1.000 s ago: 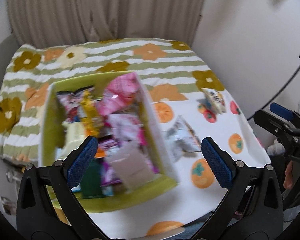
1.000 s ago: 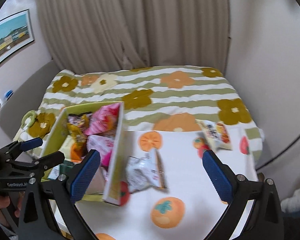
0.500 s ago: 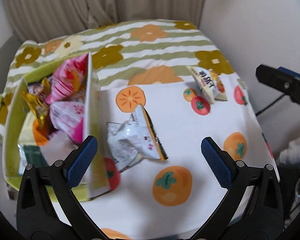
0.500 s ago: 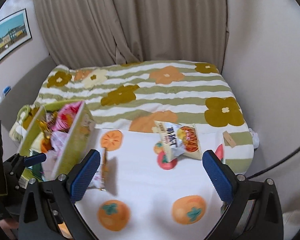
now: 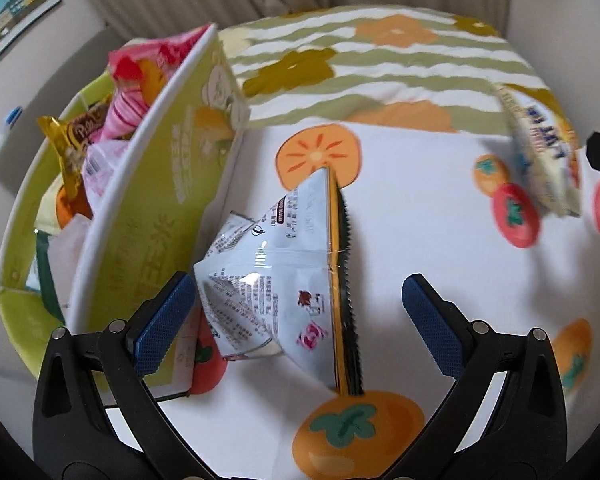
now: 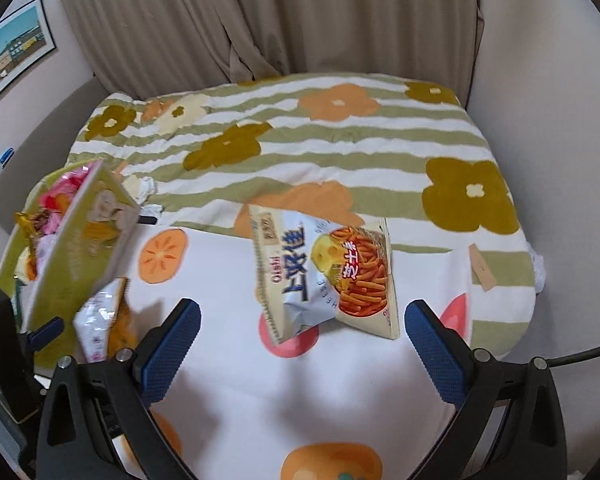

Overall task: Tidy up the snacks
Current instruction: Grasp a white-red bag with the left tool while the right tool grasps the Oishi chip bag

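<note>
A silver snack bag (image 5: 284,276) lies on the white fruit-print cloth (image 5: 420,220), just right of a green cardboard box (image 5: 156,216) full of snack packets (image 5: 136,76). My left gripper (image 5: 296,316) is open, its jaws on either side of the silver bag's near end, not gripping it. A white cheese-stick snack bag (image 6: 332,268) lies further right; it also shows in the left wrist view (image 5: 544,148). My right gripper (image 6: 300,344) is open and empty just in front of that bag. The box (image 6: 80,252) and silver bag (image 6: 100,320) show at left in the right wrist view.
The surface is a bed with a green-striped flower blanket (image 6: 300,136). Beige curtains (image 6: 260,20) hang behind, a wall stands at the right, and a framed picture (image 6: 12,48) hangs at left. A black cable (image 6: 580,352) runs at the right edge.
My left gripper has swung right from over the box and come down close around the silver bag. My right gripper has moved right and closer to the cheese-stick bag.
</note>
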A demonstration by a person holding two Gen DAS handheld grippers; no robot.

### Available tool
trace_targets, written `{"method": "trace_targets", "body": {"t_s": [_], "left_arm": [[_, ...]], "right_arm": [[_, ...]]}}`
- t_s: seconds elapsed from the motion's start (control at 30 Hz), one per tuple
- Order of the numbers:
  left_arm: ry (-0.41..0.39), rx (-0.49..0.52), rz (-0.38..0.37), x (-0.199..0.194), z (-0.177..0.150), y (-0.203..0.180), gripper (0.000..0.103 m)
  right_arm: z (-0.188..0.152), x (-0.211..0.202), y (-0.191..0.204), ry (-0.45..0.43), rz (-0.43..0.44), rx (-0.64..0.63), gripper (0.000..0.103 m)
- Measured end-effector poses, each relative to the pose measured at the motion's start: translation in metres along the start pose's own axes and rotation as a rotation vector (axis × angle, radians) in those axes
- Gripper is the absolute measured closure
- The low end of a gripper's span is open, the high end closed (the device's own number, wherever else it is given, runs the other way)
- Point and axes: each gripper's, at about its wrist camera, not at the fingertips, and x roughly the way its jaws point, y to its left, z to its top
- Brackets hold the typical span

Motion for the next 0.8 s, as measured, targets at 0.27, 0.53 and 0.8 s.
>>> {"method": "trace_targets", "body": {"t_s": [0.27,0.53,0.8], "left_arm": [[0.011,0.003,0.078,0.025,0.006,-0.001,0.001],[0.005,0.065,0.133,0.033,0.009,-0.009,0.003],[-0.030,0.176,0.202,0.035,0.003,-0.011,0.028]], "right_arm": [[0.003,0.037,-0.001,0.004,-0.051,-0.054,0.001],[0.003,0.056,0.017,-0.028,-0.135,-0.150,0.001],[0.005,0.079,0.021,-0.028,-0.253,-0.203,0.001]]}}
